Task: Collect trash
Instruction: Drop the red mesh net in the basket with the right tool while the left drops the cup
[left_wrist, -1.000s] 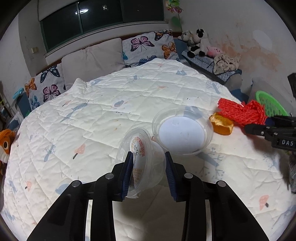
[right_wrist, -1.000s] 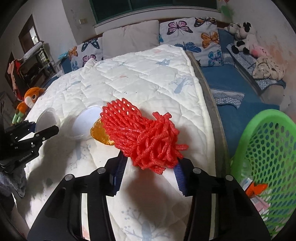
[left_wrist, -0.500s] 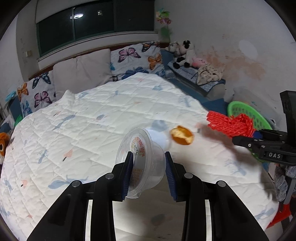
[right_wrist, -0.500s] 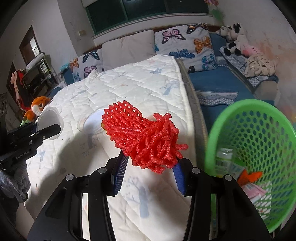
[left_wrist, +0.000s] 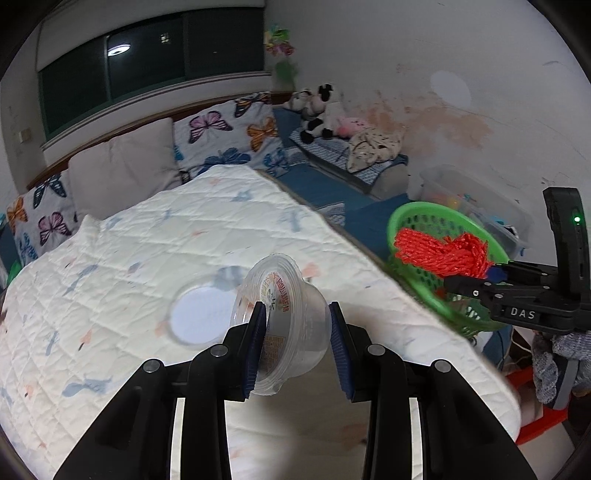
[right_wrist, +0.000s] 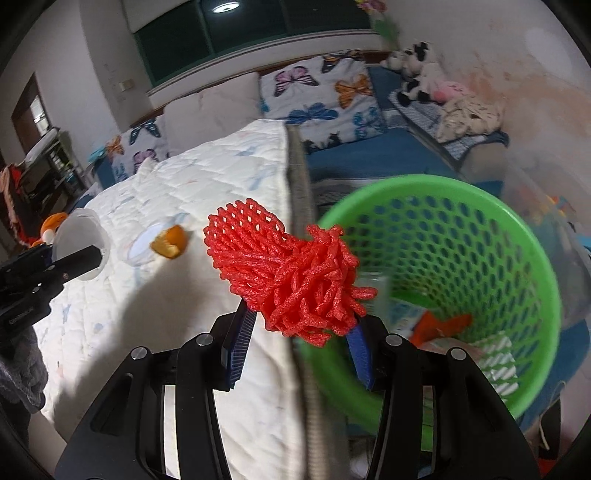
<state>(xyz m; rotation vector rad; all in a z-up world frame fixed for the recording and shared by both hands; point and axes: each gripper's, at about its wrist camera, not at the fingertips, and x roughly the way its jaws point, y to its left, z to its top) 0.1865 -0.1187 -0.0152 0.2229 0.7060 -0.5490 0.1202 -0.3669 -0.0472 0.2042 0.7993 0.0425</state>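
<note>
- Left gripper (left_wrist: 297, 341) was clamped on a clear plastic cup (left_wrist: 284, 321); blue pads pressed both sides, cup tilted with its mouth up-left, held above the white quilt (left_wrist: 147, 258).
- Right gripper (right_wrist: 301, 349) was grasping a red foam net (right_wrist: 288, 273); the bunched end sat between the pads, the mesh end stuck out up-left.
- In the right wrist view the net hung over the bed edge, just at the near rim of the green basket (right_wrist: 532, 258); not inside it yet.
- Basket stood beside the bed and already held some wrappers, blurred.
- In the left wrist view the net (left_wrist: 443, 254) overlapped the basket (left_wrist: 406, 218), with the right gripper (left_wrist: 491, 275) coming in from the right.
- Clear round lid (left_wrist: 201, 317) lay flat on the quilt, just left of the held cup.
- Orange peel (right_wrist: 170, 242) lay on the quilt, touching or overlapping the lid's edge (right_wrist: 142, 243); cannot tell which.
- Left gripper (right_wrist: 88, 258) with the cup (right_wrist: 79, 230) showed at the left edge of the right wrist view.
- Butterfly pillows (left_wrist: 229, 136) stood at the head of the bed.
</note>
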